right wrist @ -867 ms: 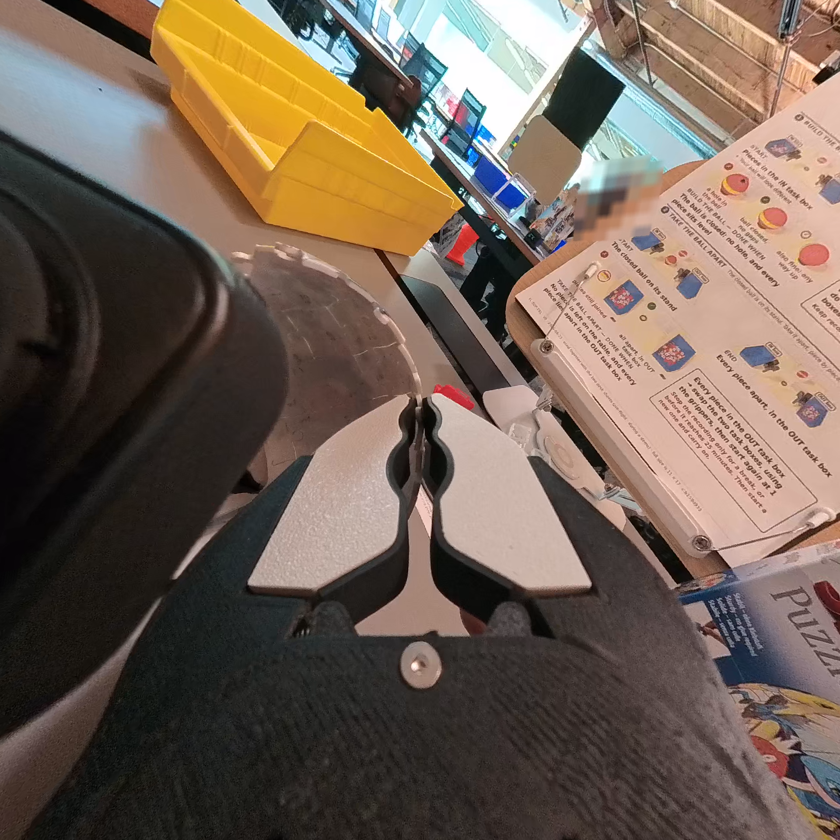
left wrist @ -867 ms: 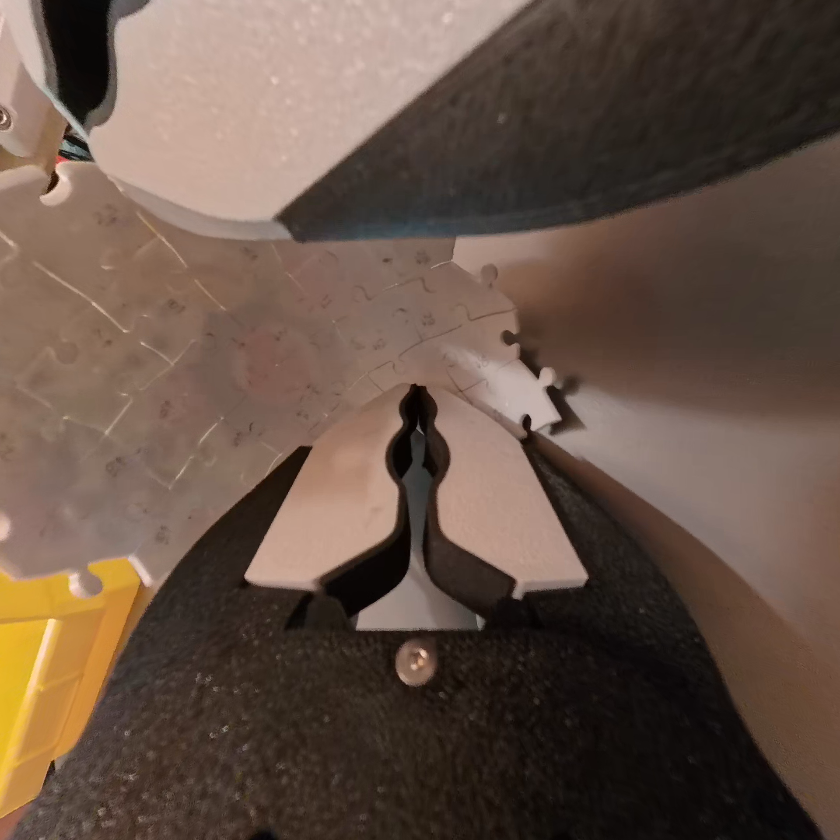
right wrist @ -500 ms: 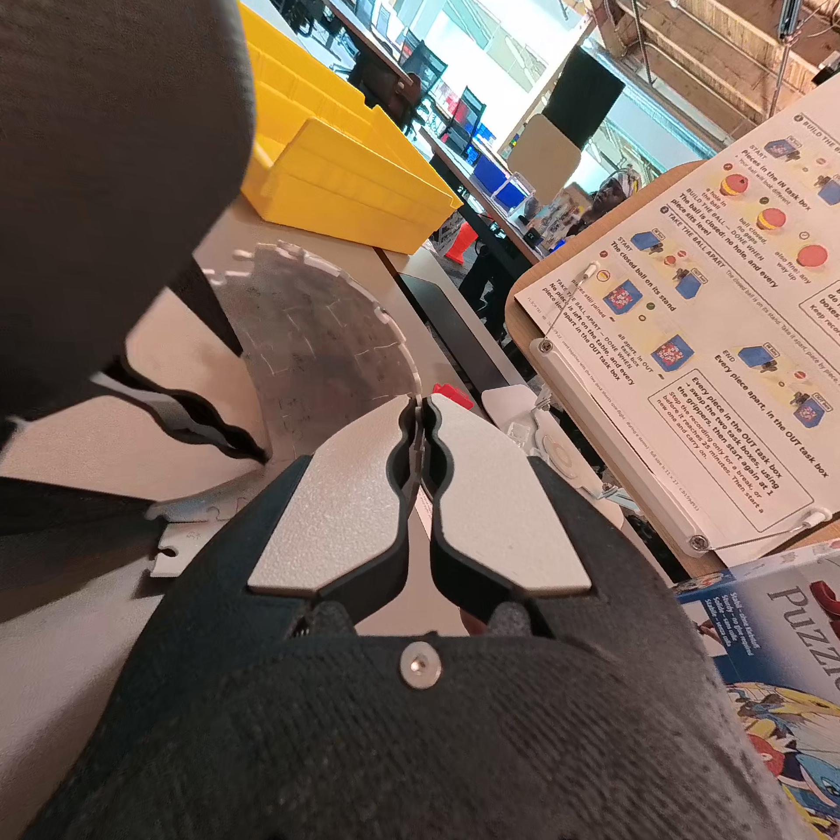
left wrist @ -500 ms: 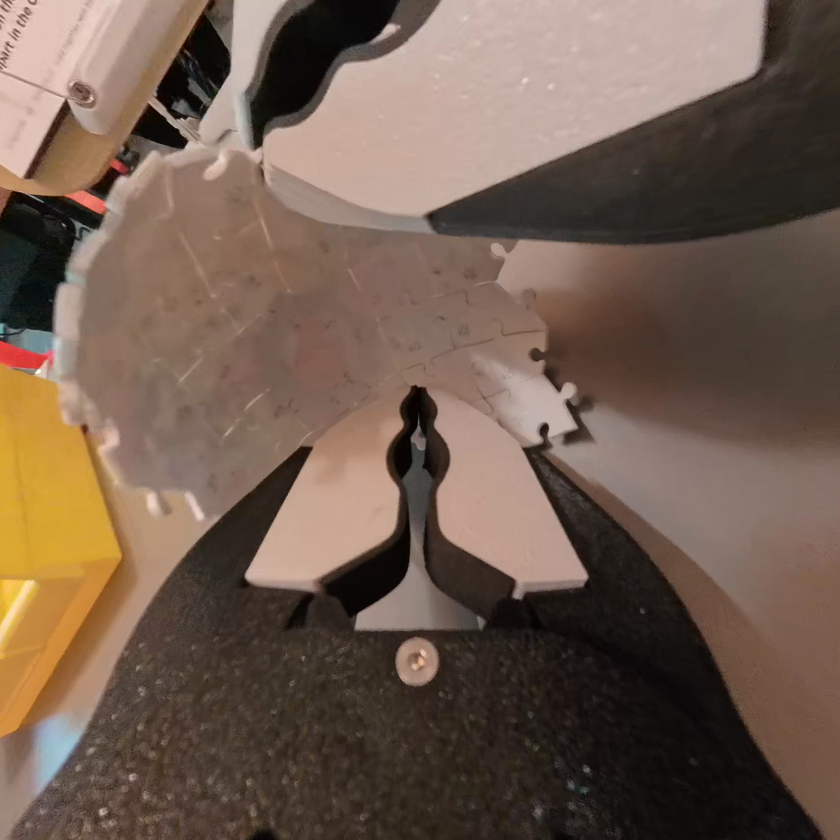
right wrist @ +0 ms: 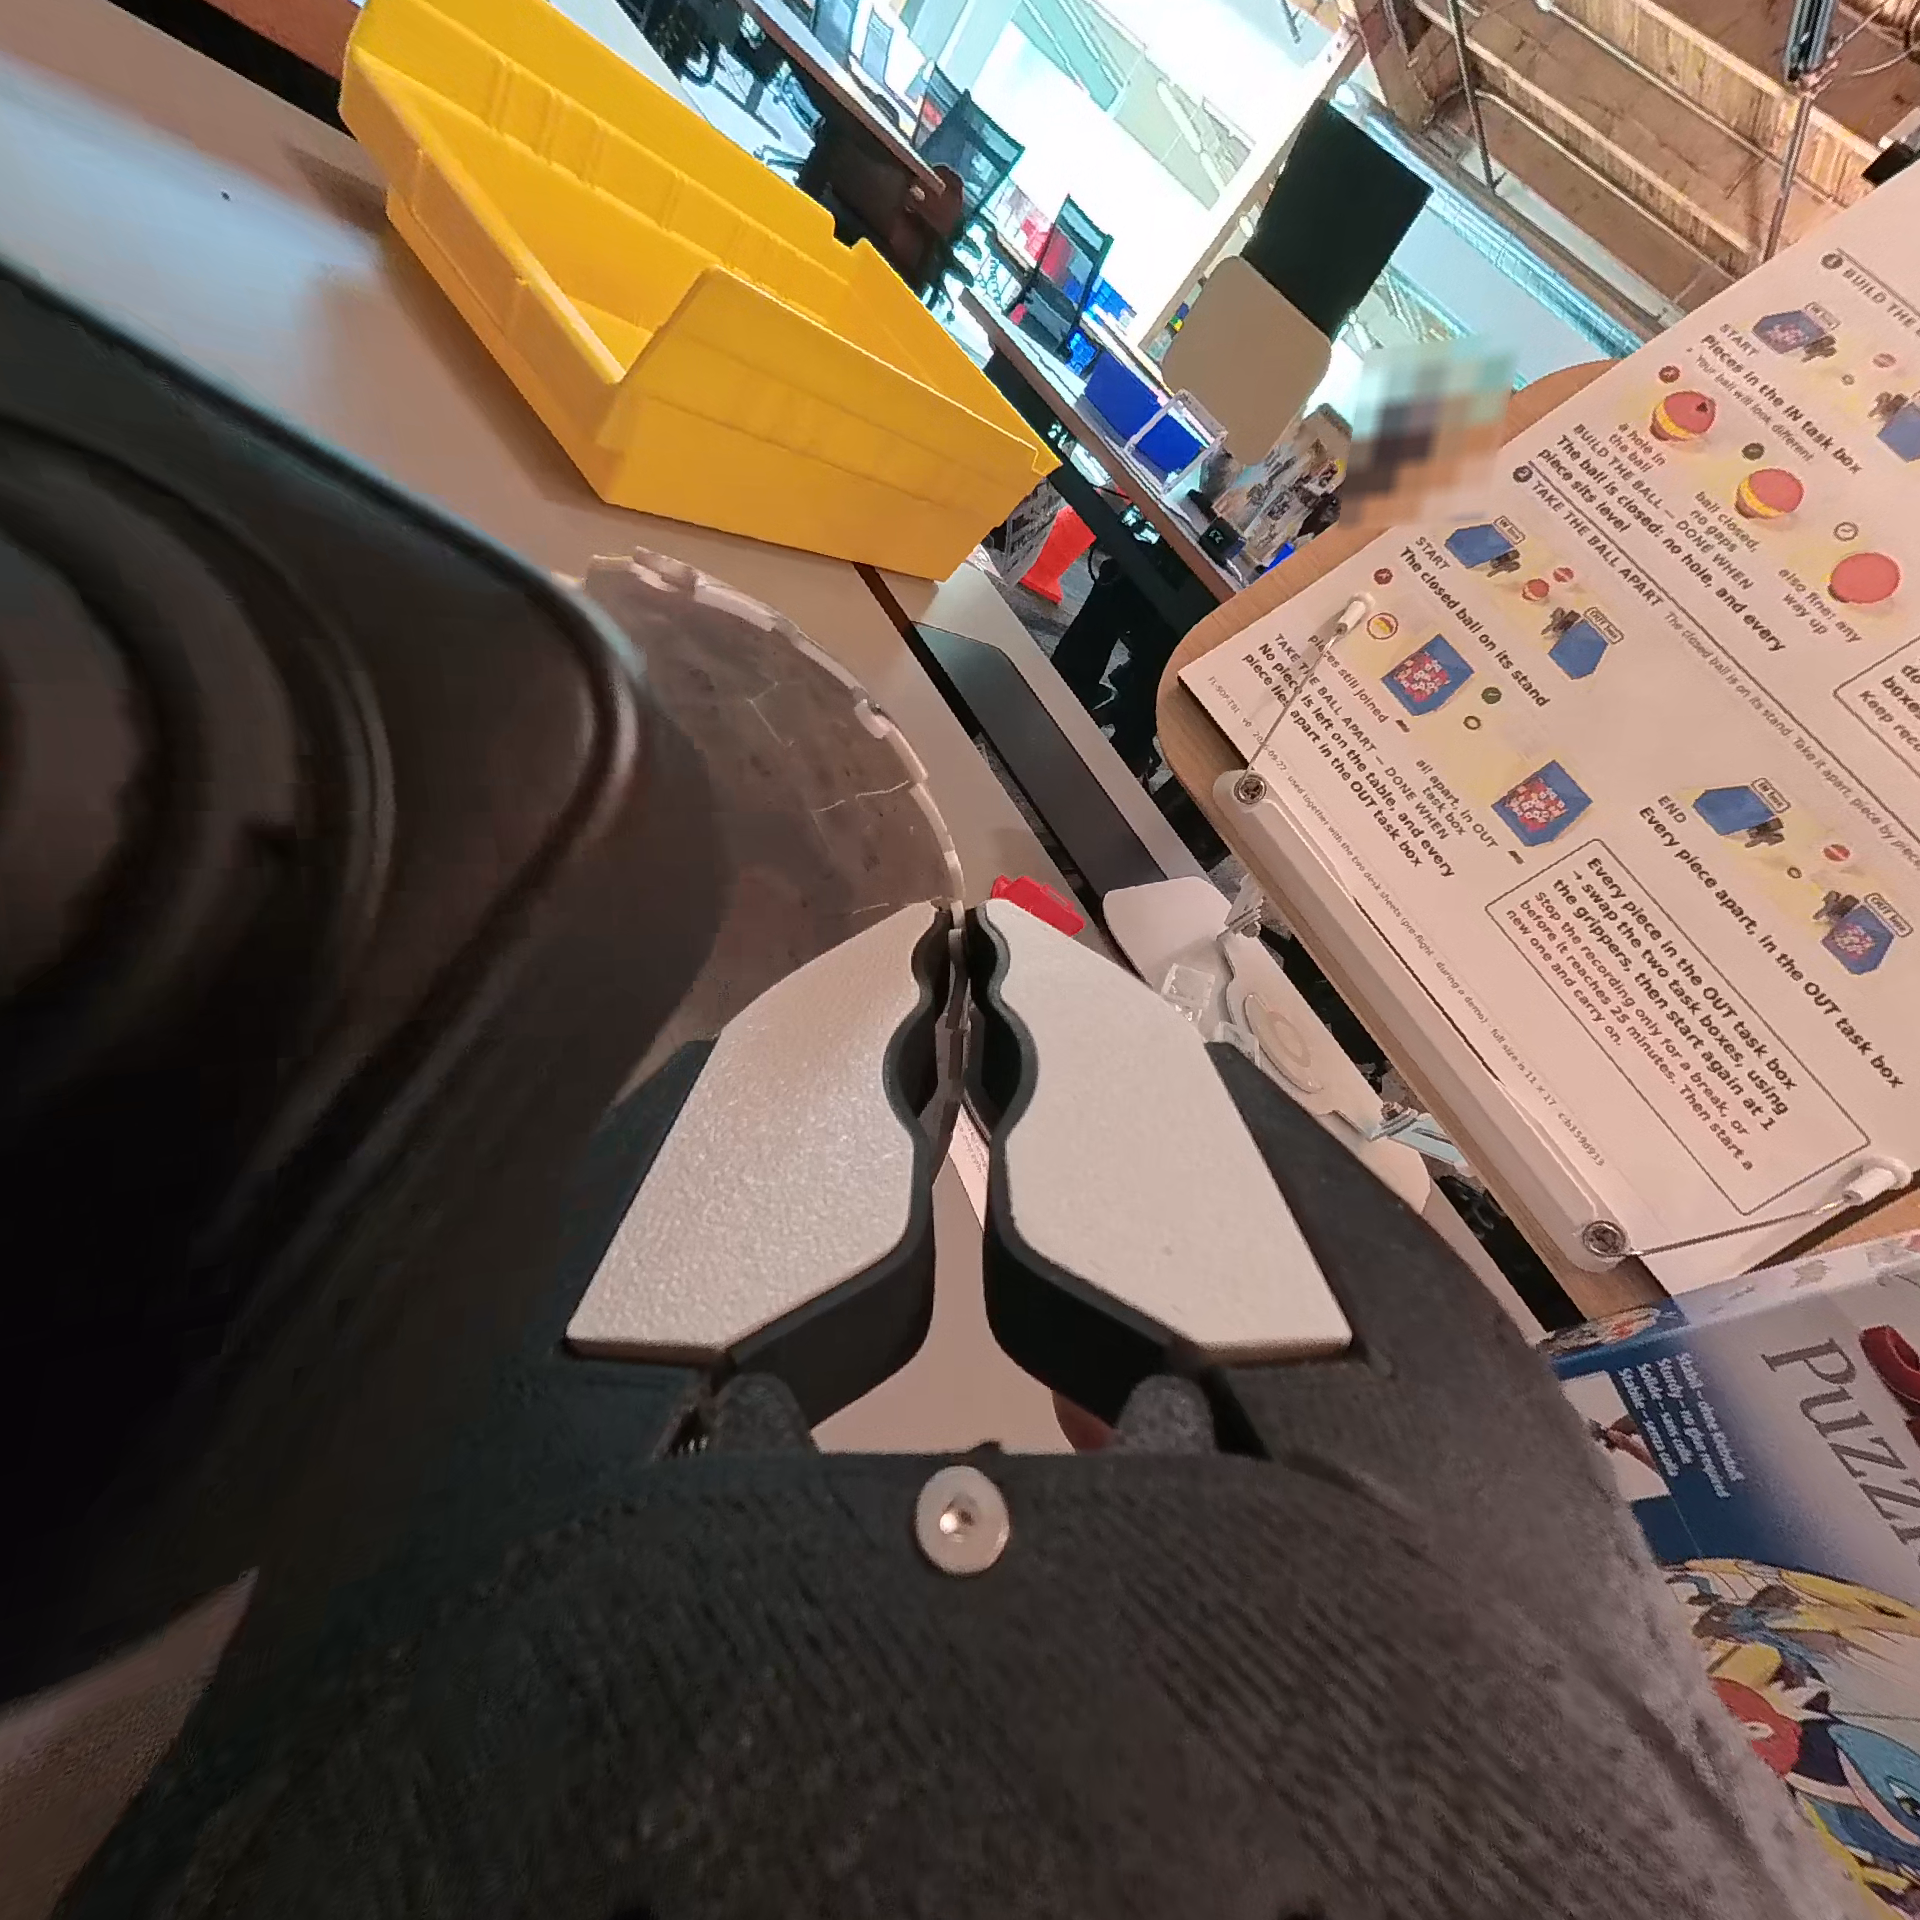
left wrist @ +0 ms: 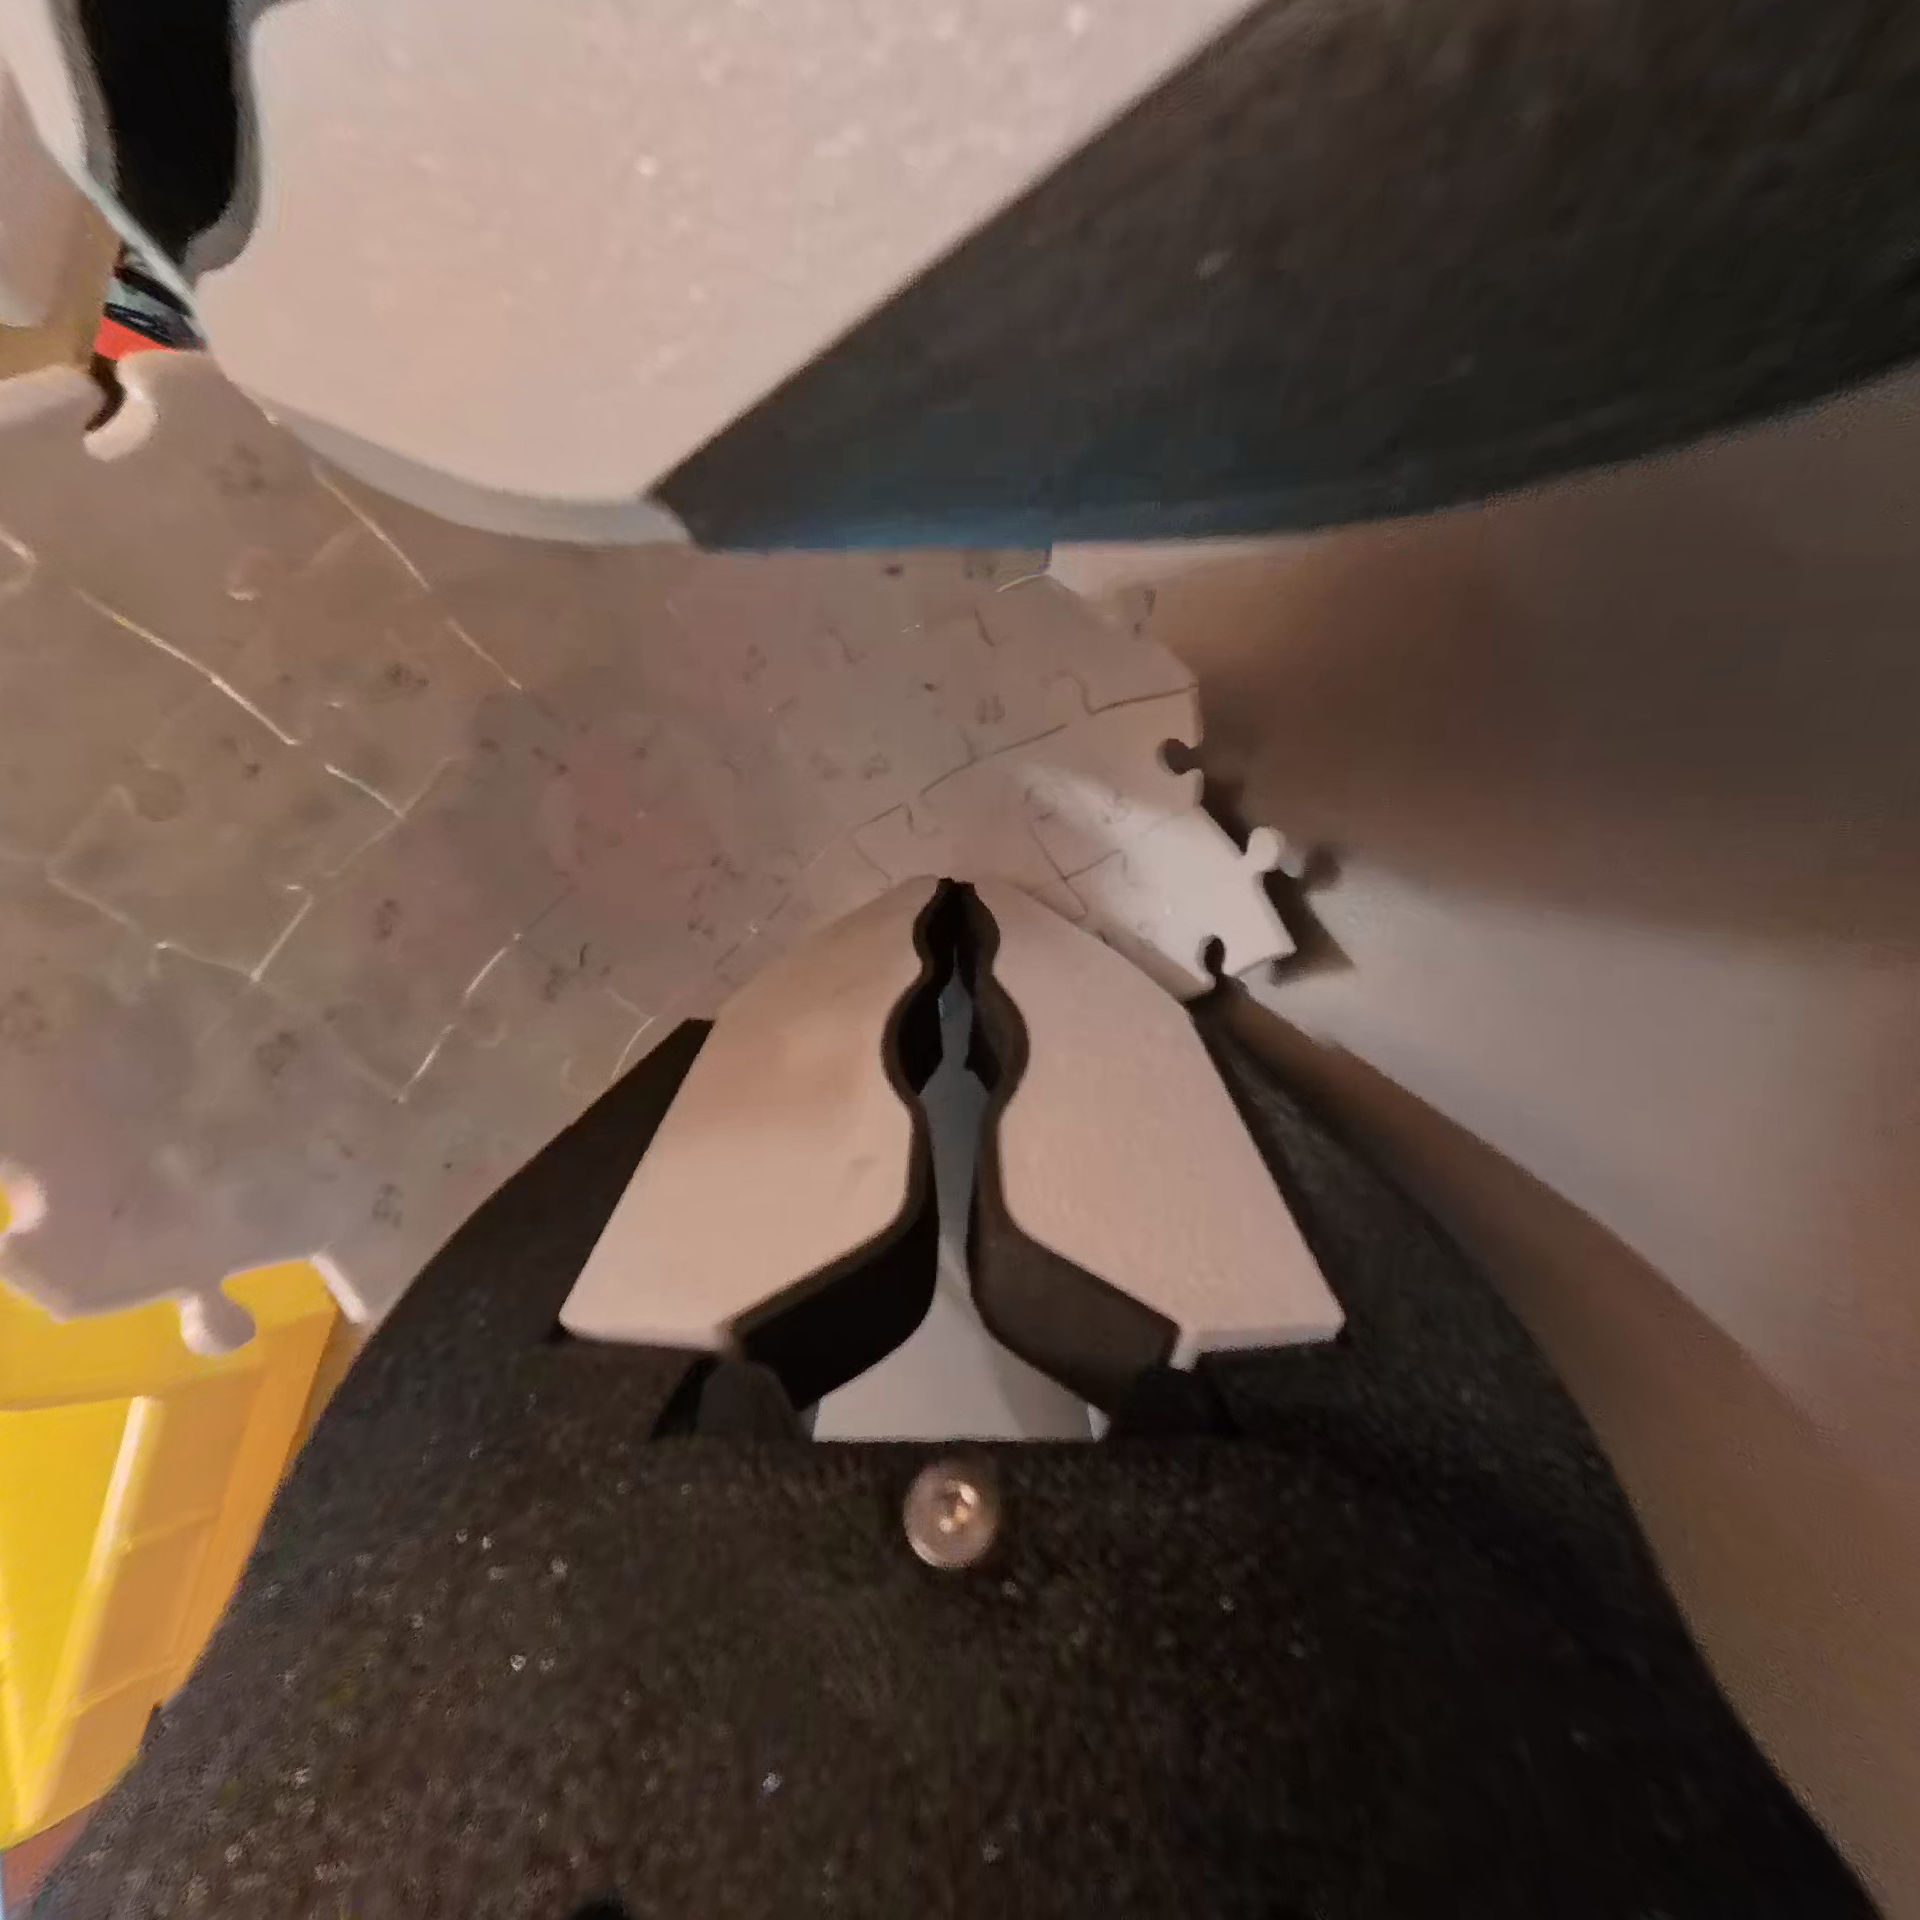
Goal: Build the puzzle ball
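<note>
I have the partly built puzzle ball shell [left wrist: 540, 790] pinched in both tools: my left gripper [left wrist: 954, 902] is clamped on its lower rim, and my right gripper [right wrist: 958, 920] is clamped on the edge at the other end, so the curved grey sheet of joined pieces hangs between them above the table [right wrist: 208, 260] rather than resting on it. In the left wrist view I see only the unprinted inner face, with a bright end piece [left wrist: 1174, 883] jutting at the right, its knob free and its seam looking slightly lifted. I judge this to be mid-assembly: a cap is done, the sphere far from closed. My next move calls for steadying the shell with one tool and freeing the other to fetch a piece and press it tab into socket, without flexing the seams apart (they look ready to pop). The yellow bin [right wrist: 727, 343] sits toward the table's far edge. On a stand at the right edge is a printed instruction sheet [right wrist: 1621, 727], and at the near right corner the puzzle's box [right wrist: 1787, 1507]; both carry legible writing, which I leave unquoted.
</note>
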